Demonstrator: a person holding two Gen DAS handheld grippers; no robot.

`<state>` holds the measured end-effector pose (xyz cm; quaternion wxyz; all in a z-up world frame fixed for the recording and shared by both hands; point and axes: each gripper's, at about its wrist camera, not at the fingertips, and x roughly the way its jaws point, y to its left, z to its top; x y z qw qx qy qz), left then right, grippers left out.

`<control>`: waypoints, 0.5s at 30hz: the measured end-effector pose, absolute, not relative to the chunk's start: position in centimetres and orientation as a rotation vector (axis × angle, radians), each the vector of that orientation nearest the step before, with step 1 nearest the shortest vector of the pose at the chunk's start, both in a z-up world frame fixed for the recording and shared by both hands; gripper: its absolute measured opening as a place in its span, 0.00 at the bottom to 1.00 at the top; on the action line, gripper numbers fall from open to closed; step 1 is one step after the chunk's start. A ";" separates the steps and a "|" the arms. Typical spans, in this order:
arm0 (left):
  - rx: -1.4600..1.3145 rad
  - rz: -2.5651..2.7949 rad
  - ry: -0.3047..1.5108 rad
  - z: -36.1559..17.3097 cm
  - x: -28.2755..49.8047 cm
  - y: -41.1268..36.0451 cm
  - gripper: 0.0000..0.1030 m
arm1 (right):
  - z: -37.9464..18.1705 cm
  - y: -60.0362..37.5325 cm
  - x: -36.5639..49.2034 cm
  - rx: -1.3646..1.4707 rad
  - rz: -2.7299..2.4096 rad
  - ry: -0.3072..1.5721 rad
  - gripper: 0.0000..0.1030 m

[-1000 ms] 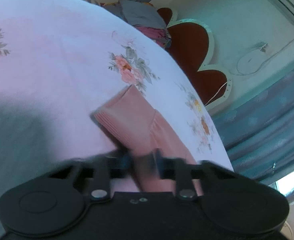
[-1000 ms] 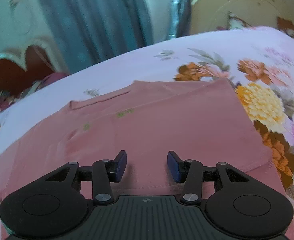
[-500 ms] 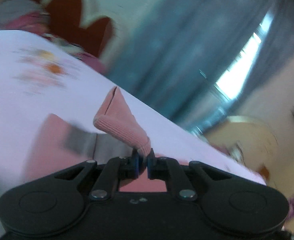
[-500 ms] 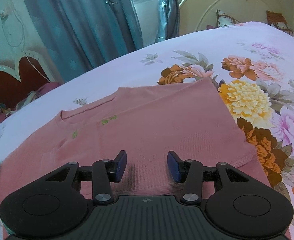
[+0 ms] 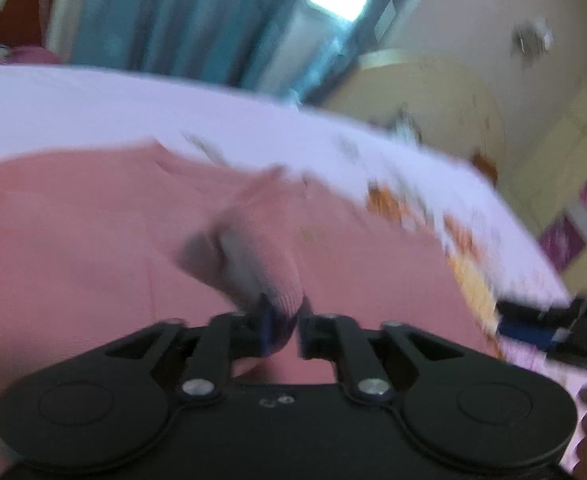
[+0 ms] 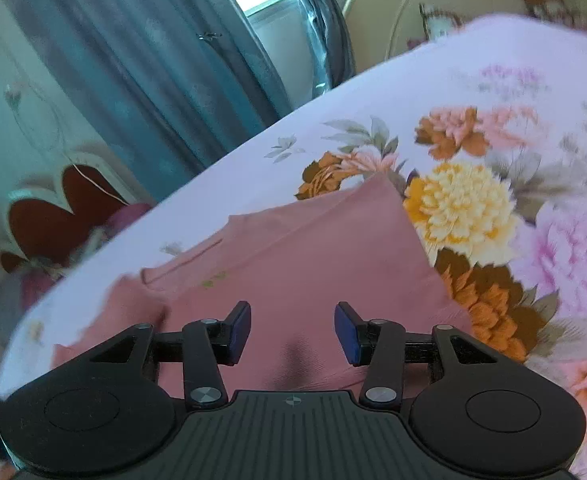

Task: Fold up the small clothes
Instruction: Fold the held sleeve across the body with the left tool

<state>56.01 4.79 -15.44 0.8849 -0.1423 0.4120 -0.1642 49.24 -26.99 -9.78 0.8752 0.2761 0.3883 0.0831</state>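
Folding looks partly done: the pink shirt [image 6: 305, 264] lies spread on the floral bedsheet [image 6: 493, 160], its right side apparently turned in. Left gripper [image 5: 281, 320] pinches the ribbed sleeve cuff [image 5: 269, 276] above the body; right gripper [image 6: 292, 330] hovers, jaws apart, empty.

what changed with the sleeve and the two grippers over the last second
The left gripper, shut on the ribbed sleeve cuff, has carried it off the floral bedsheet and in over the body of the pink shirt. The right gripper stayed open above the shirt, gripping nothing.
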 end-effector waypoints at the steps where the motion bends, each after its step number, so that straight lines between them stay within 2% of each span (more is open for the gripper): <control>1: -0.296 -0.356 0.870 -15.8 55.7 4.2 0.38 | -9.8 -27.1 49.3 0.579 0.178 0.809 0.64; 2: -0.298 -0.381 0.862 -15.9 55.2 3.9 0.52 | -9.7 -27.0 49.2 0.578 0.183 0.793 0.82; 3: -0.287 -0.391 0.832 -15.5 54.5 3.9 0.57 | -9.7 -26.9 49.2 0.577 0.199 0.784 0.82; 6: -0.266 -0.353 0.770 -13.9 52.4 5.6 0.53 | -10.0 -25.9 49.9 0.605 0.281 0.803 0.82; 7: -0.282 -0.323 0.760 -13.5 51.5 6.9 0.52 | -10.2 -25.3 50.2 0.609 0.298 0.811 0.77; 8: -0.298 -0.290 0.748 -13.1 50.7 8.5 0.49 | -10.6 -24.6 50.7 0.614 0.322 0.836 0.64; 11: -0.297 -0.156 0.730 -12.6 47.0 14.2 0.44 | -12.5 -22.4 52.0 0.649 0.366 0.909 0.52; 15: -0.287 -0.003 0.775 -13.8 43.4 20.4 0.38 | -14.8 -20.1 53.2 0.695 0.397 0.980 0.51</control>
